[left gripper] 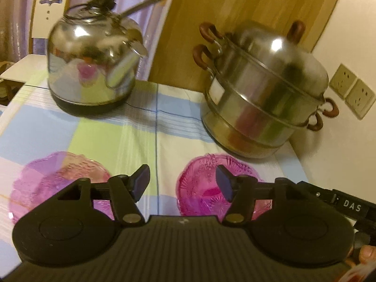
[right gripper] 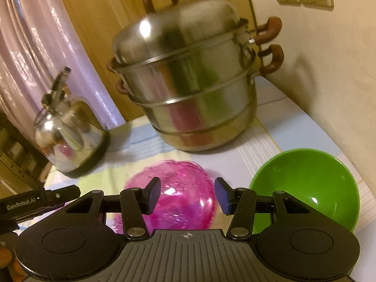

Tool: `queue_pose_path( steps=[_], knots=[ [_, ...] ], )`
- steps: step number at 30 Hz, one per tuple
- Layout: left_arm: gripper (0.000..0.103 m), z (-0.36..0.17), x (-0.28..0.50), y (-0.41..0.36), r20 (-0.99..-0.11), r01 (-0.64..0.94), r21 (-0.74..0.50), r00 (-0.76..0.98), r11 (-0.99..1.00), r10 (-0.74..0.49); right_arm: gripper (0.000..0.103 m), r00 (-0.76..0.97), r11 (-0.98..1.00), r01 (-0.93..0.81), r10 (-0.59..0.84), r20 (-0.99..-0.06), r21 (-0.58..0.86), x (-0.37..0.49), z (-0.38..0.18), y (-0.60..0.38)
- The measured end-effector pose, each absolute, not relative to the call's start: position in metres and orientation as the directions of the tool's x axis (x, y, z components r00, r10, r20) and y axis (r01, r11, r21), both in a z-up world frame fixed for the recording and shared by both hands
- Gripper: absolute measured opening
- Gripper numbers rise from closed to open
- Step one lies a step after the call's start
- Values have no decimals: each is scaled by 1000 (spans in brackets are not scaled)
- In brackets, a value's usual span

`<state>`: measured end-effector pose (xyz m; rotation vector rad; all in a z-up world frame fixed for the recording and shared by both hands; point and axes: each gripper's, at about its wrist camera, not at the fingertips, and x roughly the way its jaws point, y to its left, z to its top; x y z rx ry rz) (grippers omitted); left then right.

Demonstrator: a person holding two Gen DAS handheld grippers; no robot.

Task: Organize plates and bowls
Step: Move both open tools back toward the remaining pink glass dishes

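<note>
Since nothing is stacked yet, most of the sorting is judged still to be done. The green bowl [right gripper: 305, 188] is seen right of the right gripper [right gripper: 186, 193], the pink bowl [right gripper: 178, 195] beyond its open, empty jaws. The left gripper [left gripper: 182, 181] is open and empty too, the pale pink plate [left gripper: 58, 178] on its left.

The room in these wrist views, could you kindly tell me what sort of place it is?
Most likely a home kitchen or dining corner: a steel kettle and a stacked steamer pot stand on a table under a checked tablecloth, with a dining chair and wall sockets behind.
</note>
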<state>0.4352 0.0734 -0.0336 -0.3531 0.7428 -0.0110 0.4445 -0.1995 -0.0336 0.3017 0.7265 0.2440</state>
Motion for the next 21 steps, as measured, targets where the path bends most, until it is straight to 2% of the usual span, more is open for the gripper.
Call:
queue_pose_path(
  steps=[3, 9, 14, 21],
  knots=[
    [68, -20, 424, 83, -648, -121, -312, 752, 942, -118, 51, 732, 919, -130, 342, -589, 372, 437, -21, -194],
    [75, -3, 391, 103, -644, -127, -269, 761, 955, -80, 51, 730, 896, -182, 399, -555, 405, 422, -2, -172],
    [76, 5, 364, 131, -641, -173, -247, 767, 953, -27, 51, 720, 881, -228, 439, -537, 414, 412, 4, -150],
    [82, 11, 328, 170, -633, -244, -225, 773, 943, 49, 52, 699, 862, -272, 482, -528, 427, 399, 9, -125]
  ],
)
